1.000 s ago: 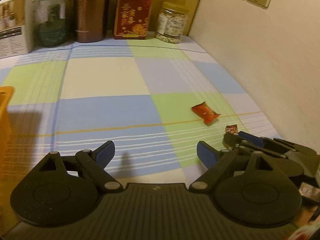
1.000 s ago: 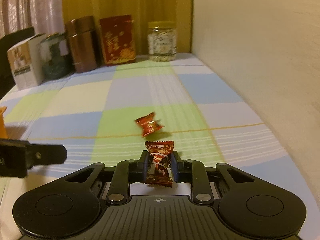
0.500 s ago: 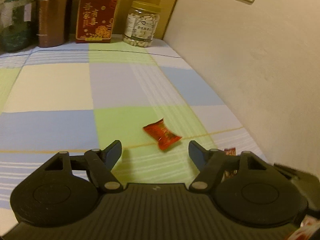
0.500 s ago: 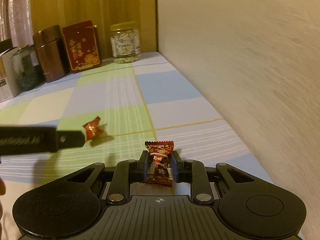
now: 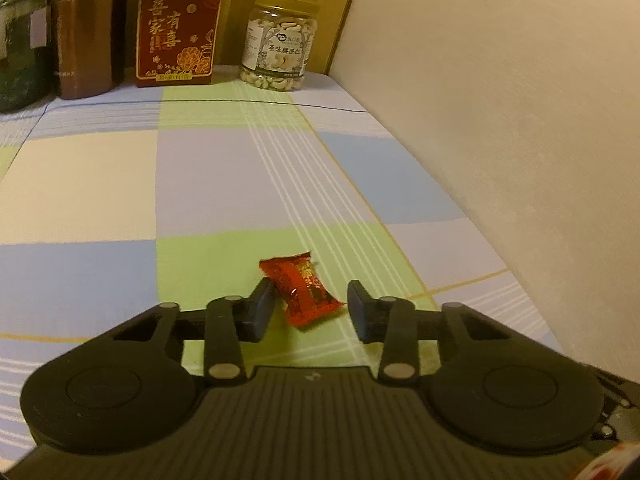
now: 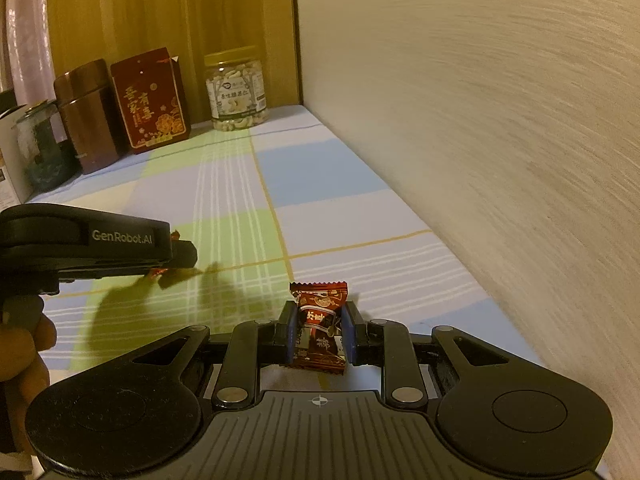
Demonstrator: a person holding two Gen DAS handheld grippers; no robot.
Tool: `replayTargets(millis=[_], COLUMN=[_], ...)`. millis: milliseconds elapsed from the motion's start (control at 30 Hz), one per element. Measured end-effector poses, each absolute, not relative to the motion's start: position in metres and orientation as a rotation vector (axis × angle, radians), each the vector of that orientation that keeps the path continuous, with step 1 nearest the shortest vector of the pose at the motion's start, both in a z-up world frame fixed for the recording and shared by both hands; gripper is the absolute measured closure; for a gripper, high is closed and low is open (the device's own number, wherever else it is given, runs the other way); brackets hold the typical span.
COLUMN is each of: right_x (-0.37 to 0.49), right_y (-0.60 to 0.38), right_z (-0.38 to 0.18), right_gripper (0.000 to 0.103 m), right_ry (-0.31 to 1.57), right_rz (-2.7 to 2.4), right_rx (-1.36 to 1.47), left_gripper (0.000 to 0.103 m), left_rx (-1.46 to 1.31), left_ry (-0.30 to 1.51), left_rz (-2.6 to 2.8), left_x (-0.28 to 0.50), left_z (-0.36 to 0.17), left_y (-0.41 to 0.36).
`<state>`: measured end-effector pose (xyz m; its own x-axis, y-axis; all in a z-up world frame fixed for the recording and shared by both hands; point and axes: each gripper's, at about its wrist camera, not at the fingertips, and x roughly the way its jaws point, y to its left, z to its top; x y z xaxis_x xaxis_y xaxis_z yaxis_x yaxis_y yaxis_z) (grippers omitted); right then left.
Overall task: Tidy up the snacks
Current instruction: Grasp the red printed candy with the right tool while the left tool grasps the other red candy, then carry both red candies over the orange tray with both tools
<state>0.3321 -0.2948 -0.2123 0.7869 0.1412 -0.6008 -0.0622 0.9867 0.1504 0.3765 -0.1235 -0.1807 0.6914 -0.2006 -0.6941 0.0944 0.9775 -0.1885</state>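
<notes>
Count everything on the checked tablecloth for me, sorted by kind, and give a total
Wrapped candies: 2, red candy, dark brown candy
Jars: 2, cashew jar, green glass jar
Tins: 1, brown tin
Boxes: 2, red box, white box
Total: 7

Left gripper [image 6: 176, 256] hides most of the red candy [image 6: 175, 235].

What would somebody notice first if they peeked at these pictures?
Probably the two candies. A dark brown candy stands pinched upright in the right tongs, close to the wall. A bright red candy lies on the checked cloth between the left tongs, which have just been closing but do not squeeze it yet. At the back stands a jar of cashews.
</notes>
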Motion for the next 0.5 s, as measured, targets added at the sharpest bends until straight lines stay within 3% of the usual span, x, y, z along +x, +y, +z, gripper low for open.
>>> replayTargets(millis=[200, 500], right_x=[0.332, 0.322], right_y=[-0.295, -0.291], right_z=[-0.212, -0.202], right_gripper=[0.079, 0.079], right_ry=[0.658, 0.666], right_rz=[0.112, 0.137], right_rx=[0.132, 0.148], left_gripper=[0.08, 0.082], left_rx=[-0.092, -0.054], left_ry=[0.795, 0.808], left_rz=[-0.179, -0.187], left_x=[0.374, 0.331], left_z=[-0.182, -0.176], left_y=[-0.119, -0.099])
